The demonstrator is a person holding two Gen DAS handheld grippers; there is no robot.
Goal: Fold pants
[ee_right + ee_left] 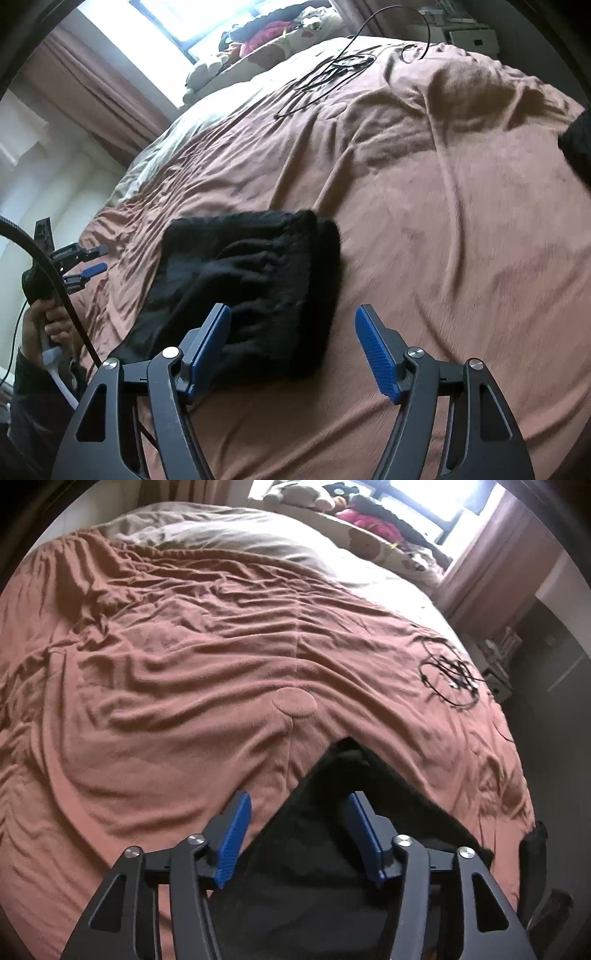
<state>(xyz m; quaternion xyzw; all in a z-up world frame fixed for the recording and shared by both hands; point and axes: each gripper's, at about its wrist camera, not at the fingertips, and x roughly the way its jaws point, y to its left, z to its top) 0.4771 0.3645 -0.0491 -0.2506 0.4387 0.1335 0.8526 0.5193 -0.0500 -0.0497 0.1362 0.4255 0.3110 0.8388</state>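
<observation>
The black pants (251,291) lie folded into a thick rectangle on the brown bedspread (461,258). My right gripper (293,317) is open and empty, just above the near right corner of the pants. In the left wrist view the pants (332,849) show as a dark pointed shape under my left gripper (301,805), which is open and empty above them. The left gripper also shows in the right wrist view (99,260), at the far left edge of the bed, held by a hand, its jaws apart.
A tangle of black cable (448,679) lies on the bedspread (166,664) toward the far right; it also shows in the right wrist view (332,70). Pillows and stuffed toys (306,496) sit by the window. Shelving (498,653) stands beside the bed.
</observation>
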